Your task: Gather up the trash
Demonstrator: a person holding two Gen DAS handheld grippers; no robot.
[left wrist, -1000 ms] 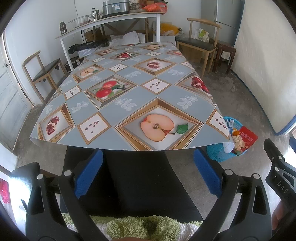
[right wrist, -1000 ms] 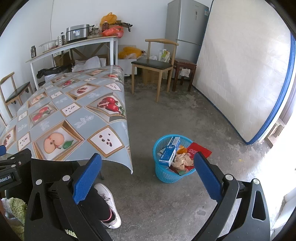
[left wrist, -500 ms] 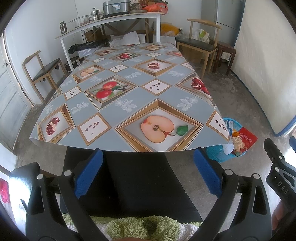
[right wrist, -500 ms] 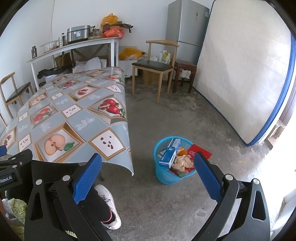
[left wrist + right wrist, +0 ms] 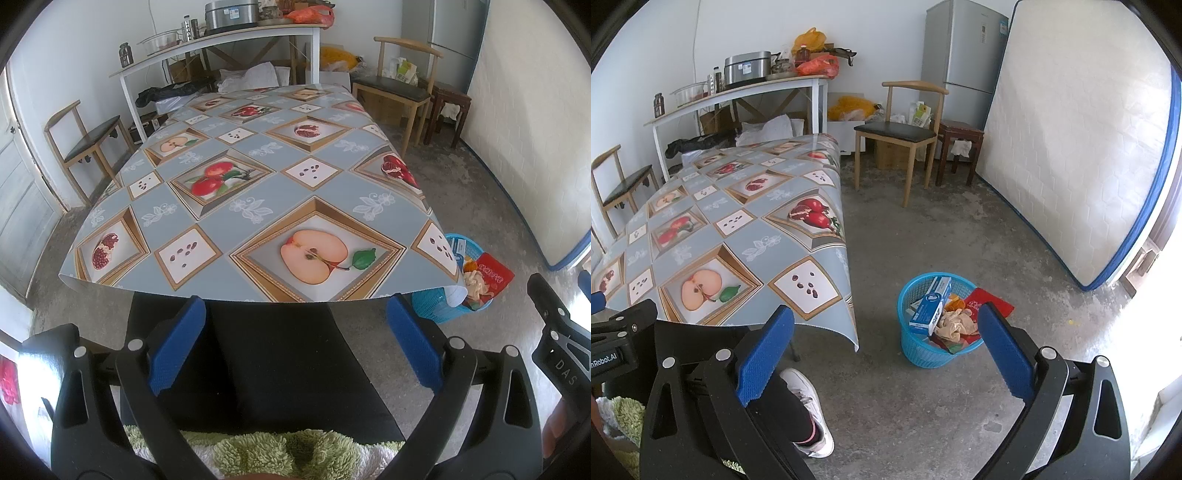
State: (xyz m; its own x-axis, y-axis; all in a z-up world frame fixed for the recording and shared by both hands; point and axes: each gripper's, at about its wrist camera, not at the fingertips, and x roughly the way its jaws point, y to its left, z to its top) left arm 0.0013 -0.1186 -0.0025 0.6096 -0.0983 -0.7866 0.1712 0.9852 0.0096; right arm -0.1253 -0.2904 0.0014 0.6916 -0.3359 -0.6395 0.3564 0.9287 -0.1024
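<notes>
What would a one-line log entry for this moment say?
left gripper: open, empty | right gripper: open, empty | blue basket: on floor beside table, holds trash | tablecloth: bare

Showing "DAS" in pale letters on the black body of the right gripper (image 5: 561,369) at the edge of the left wrist view. Showing "nRobot.AI", cut off at the frame edge, on the black body of the left gripper (image 5: 613,354) in the right wrist view. Printing on the blue carton (image 5: 931,306) and red packet (image 5: 991,304) in the blue basket (image 5: 916,350) staying too small to read.
</notes>
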